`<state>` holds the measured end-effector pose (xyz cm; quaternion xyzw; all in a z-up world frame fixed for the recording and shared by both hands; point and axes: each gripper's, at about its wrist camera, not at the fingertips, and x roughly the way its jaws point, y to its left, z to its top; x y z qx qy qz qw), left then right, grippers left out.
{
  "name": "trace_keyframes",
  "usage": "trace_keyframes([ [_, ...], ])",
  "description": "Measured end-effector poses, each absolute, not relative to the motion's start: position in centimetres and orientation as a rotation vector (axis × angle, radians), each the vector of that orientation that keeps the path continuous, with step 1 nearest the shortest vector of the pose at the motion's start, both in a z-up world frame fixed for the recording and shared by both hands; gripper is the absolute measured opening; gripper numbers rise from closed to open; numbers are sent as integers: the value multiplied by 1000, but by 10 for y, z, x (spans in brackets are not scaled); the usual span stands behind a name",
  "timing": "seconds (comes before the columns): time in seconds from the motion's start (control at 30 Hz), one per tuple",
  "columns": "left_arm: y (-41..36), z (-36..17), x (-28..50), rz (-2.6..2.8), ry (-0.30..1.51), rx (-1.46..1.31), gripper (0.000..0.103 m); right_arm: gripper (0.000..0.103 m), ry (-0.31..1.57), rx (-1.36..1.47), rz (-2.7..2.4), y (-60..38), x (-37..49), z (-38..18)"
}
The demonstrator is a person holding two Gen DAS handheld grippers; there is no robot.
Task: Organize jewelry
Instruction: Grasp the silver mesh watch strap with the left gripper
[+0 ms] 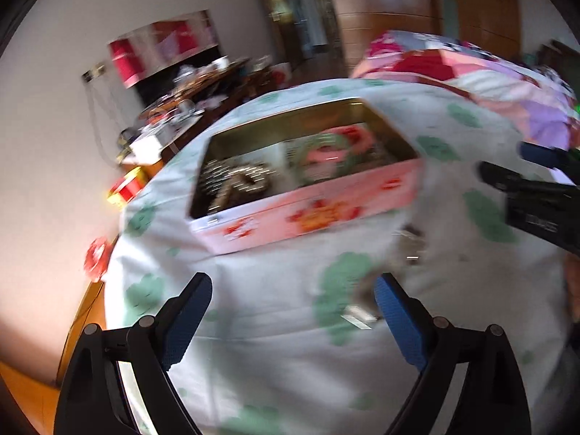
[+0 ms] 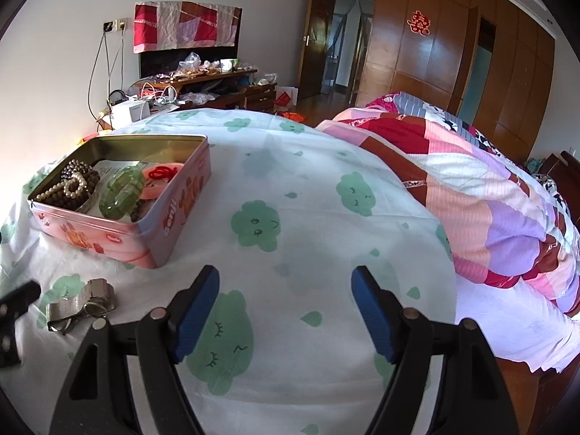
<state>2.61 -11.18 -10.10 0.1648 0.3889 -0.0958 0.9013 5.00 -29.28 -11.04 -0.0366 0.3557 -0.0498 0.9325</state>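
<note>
Both tongs stand wide with nothing between the pads. Your left gripper (image 1: 293, 290) hangs over the bed sheet (image 2: 326, 188), white with green cloud prints; that view is motion-blurred. Your right gripper (image 2: 286, 286) hangs over the same sheet, sharp view.

Pink tin (image 2: 119, 232): lid off, resting on the sheet, far left of your right gripper. Inside it, bead bracelets (image 2: 72, 185) at the left end, a green bangle (image 2: 123, 192) in the middle, and a pink disc with a red loop (image 2: 161, 177) to the right.

Silver mesh band (image 2: 78, 302): lying loose on the sheet, near side of the tin, just left of your right gripper and touching neither gripper. In the left wrist view it shows only as a blur beside the right finger.

Patchwork quilt (image 2: 489, 199): heaped at far right.
</note>
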Motion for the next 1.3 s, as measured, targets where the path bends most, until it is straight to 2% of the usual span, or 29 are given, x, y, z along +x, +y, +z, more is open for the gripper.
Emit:
trace_keyframes([
  [0.2, -137, -118, 38, -212, 850, 431, 92, 78, 729, -72, -104, -294, 50, -111],
  [0.33, -123, -124, 51, -197, 893, 366, 92, 78, 729, -82, -104, -294, 49, -112],
  [0.7, -125, -126, 47, -221, 871, 406, 91, 80, 740, -106, -107, -289, 49, -113],
  [0.77, -127, -127, 46, -238, 864, 405, 80, 80, 741, -112, -108, -288, 49, -113],
  [0.8, -126, -126, 46, -257, 869, 390, 69, 80, 741, -115, -108, -287, 49, -113],
  [0.87, -126, -125, 46, -292, 886, 364, 58, 80, 742, -118, -110, -287, 49, -113],
  [0.9, -127, -125, 45, -308, 887, 362, 45, 80, 741, -118, -110, -287, 49, -113],
  [0.93, -129, -125, 44, -315, 889, 362, 41, 80, 741, -119, -109, -286, 49, -113],
  [1.3, -109, -125, 46, -267, 896, 346, 41, 80, 738, -125, -109, -285, 48, -113],
])
